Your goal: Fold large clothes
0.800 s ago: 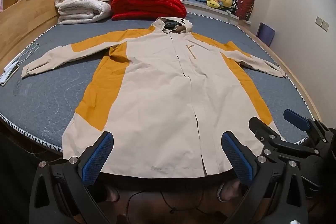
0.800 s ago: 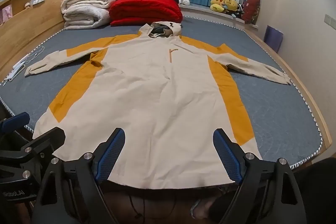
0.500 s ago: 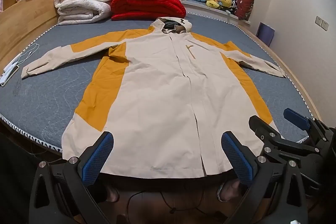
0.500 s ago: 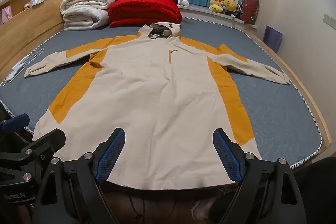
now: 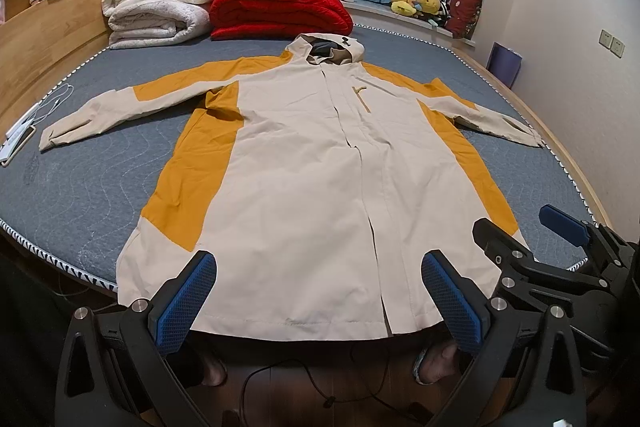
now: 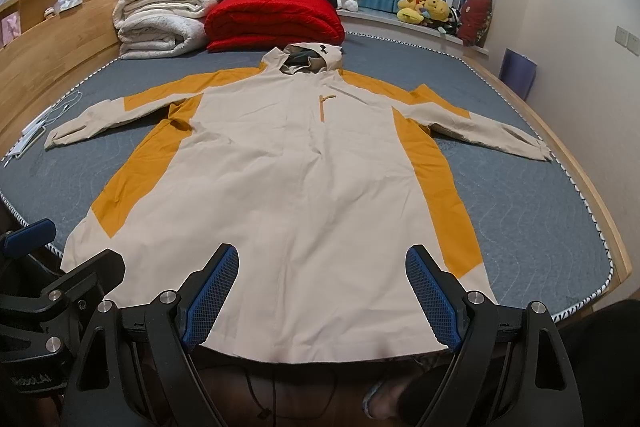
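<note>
Hooded jacket, cream with orange panels: spread flat, front up, across centre of frame on grey bed. Sleeves stretched toward left and right edges, hood at upper centre, hem at bed's near edge along bottom of frame. No fold visible; task judged unstarted, with sleeves, sides and length all left to fold.

Left gripper: bottom centre of its own view, blue fingers spread wide over hem, nothing held.

Right gripper: bottom centre of its own view, likewise wide open over hem, empty.

Folded blankets and red quilt: upper left, beyond hood, clear of jacket.
</note>
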`<state>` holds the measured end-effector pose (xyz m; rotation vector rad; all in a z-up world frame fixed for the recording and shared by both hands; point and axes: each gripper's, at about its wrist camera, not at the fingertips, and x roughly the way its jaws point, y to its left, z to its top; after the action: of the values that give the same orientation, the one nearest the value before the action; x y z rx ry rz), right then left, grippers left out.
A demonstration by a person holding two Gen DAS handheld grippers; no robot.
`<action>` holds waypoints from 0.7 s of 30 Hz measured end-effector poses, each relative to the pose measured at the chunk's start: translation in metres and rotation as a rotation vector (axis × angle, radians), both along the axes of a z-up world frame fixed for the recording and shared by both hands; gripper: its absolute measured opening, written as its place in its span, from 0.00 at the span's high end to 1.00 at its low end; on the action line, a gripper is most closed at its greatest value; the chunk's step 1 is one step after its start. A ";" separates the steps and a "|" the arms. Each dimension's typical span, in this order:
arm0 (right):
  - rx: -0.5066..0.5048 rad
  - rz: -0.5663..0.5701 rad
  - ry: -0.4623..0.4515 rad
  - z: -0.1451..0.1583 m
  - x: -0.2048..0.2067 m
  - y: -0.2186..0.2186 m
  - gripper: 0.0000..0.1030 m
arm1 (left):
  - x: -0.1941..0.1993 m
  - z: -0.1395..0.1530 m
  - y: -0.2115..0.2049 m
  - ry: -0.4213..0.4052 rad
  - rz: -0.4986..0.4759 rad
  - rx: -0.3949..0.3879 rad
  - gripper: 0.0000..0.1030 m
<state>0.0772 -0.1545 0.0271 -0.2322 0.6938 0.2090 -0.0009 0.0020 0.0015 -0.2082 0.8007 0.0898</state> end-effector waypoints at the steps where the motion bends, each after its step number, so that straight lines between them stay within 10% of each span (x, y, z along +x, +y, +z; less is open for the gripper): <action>1: -0.001 0.000 0.001 0.000 0.000 0.000 0.17 | 0.000 0.000 -0.001 0.000 0.000 0.001 0.01; 21: -0.005 -0.005 0.016 -0.003 0.006 0.004 0.17 | 0.004 0.005 -0.012 -0.005 -0.006 0.006 0.05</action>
<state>0.0829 -0.1509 0.0245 -0.2339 0.7107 0.2049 0.0029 -0.0100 0.0063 -0.1999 0.7963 0.0857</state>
